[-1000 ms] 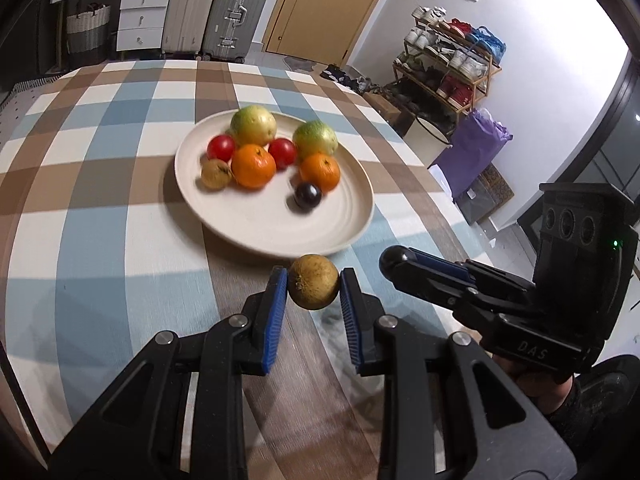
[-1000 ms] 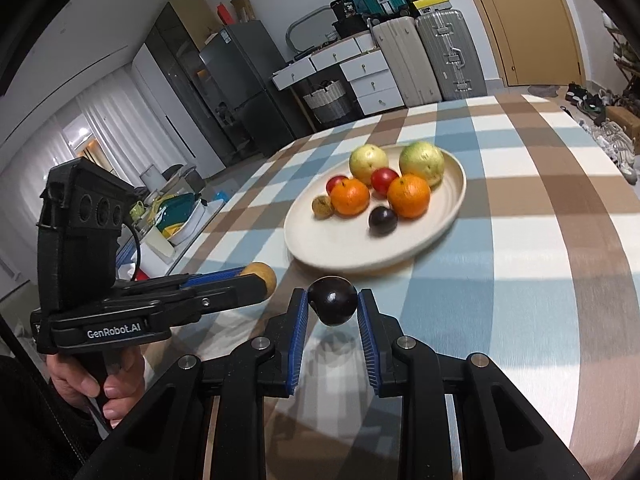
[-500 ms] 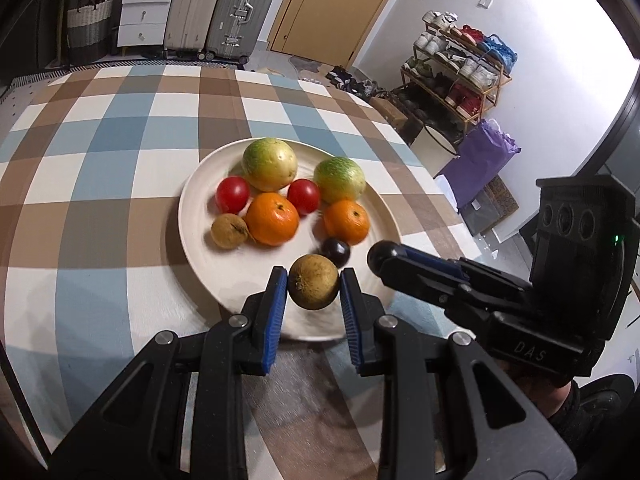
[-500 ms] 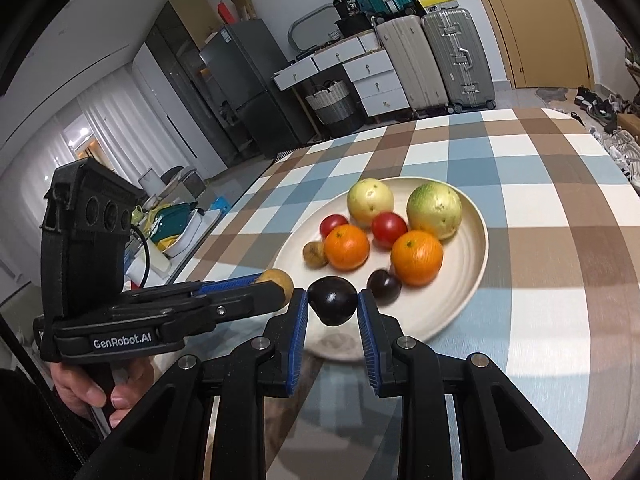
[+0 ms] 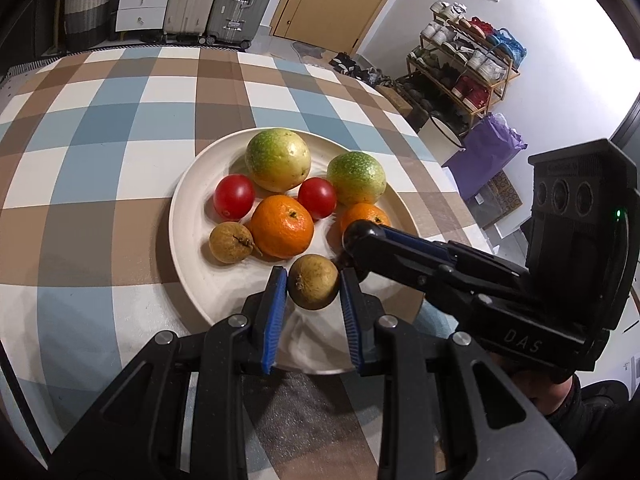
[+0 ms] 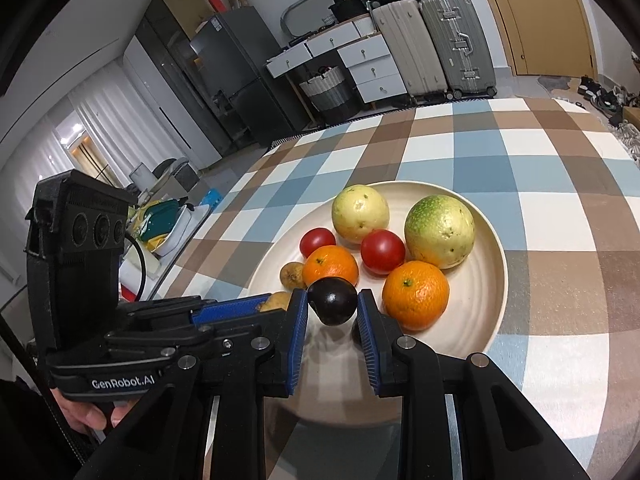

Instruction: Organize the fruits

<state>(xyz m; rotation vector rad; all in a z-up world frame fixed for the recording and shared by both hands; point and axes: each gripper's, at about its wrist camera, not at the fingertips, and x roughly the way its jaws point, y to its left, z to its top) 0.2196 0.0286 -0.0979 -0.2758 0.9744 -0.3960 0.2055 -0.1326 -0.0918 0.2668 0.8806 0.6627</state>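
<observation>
A cream plate (image 5: 192,184) (image 6: 486,304) on the checked tablecloth holds two green-yellow fruits (image 5: 278,160), two red tomatoes (image 5: 234,196), two oranges (image 5: 282,226) and a small brown fruit (image 5: 231,242). My left gripper (image 5: 313,289) is shut on a second brown fruit (image 5: 313,287) above the plate's near part. My right gripper (image 6: 333,302) is shut on a dark plum (image 6: 333,301) over the plate, beside an orange (image 6: 415,295). The right gripper (image 5: 362,236) reaches in close beside the left one. Another dark fruit is mostly hidden behind the right finger.
The checked table (image 5: 120,120) extends beyond the plate. Suitcases (image 6: 436,48), drawers and a fridge stand past the far edge. A shoe rack (image 5: 468,64) and a purple bag (image 5: 488,148) stand off the table's right side.
Both grippers have moved forward with their fruits, from short of the plate's near rim to over the plate. The fruits on the plate have not moved.
</observation>
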